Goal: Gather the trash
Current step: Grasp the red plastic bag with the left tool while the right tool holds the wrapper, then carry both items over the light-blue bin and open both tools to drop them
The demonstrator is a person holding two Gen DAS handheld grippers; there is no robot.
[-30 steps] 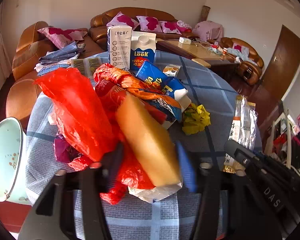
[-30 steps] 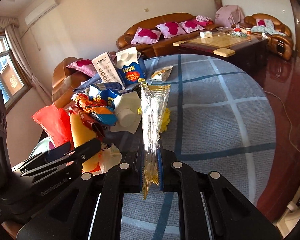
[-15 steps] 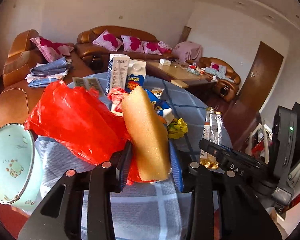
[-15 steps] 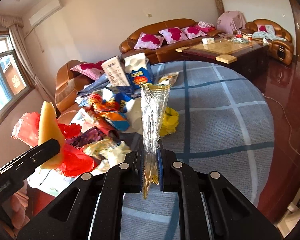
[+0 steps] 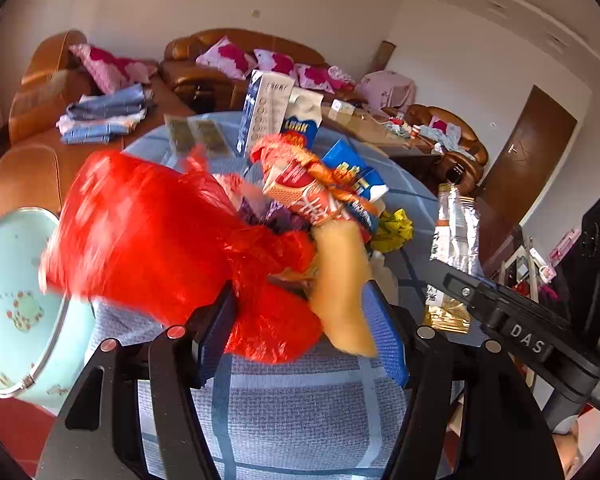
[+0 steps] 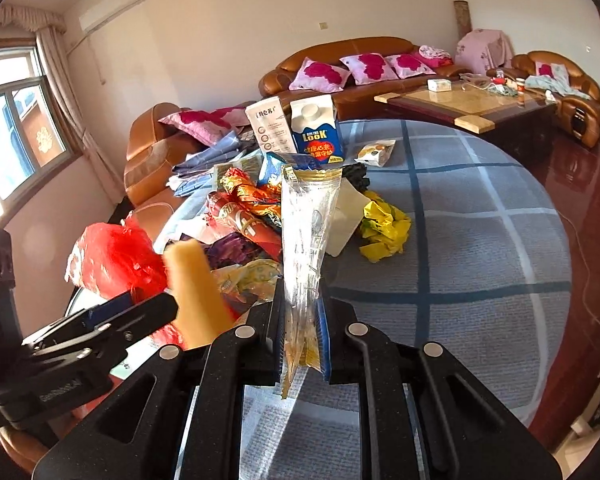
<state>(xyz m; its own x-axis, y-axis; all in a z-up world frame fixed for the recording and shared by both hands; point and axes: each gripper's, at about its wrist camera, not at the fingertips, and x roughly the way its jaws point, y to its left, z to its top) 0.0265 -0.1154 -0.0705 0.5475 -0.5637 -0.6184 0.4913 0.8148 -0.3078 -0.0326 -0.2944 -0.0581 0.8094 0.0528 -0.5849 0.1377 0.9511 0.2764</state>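
My left gripper [image 5: 300,332] has its jaws spread wide; a yellow sponge-like block [image 5: 342,288] and a red plastic bag [image 5: 156,232] sit between them, blurred and tilting loose. The light-blue bin [image 5: 16,320] is at the lower left. My right gripper [image 6: 300,336] is shut on a clear wrapper with gold edges [image 6: 306,236], held upright above the table. The block [image 6: 196,288] and red bag [image 6: 112,256] also show at left in the right wrist view. A trash pile [image 6: 252,208] lies on the blue checked table [image 6: 480,232].
Two milk cartons [image 6: 296,128] stand at the table's far side, with a small snack packet [image 6: 376,152] and crumpled yellow wrapper [image 6: 384,228] near them. Brown sofas with pink cushions [image 6: 340,68] and a coffee table [image 6: 472,104] lie behind. A door [image 5: 528,156] is at right.
My left gripper's jaws have opened from their grip on the yellow block and red bag, and the view has dropped toward the table. My right gripper keeps holding the wrapper.
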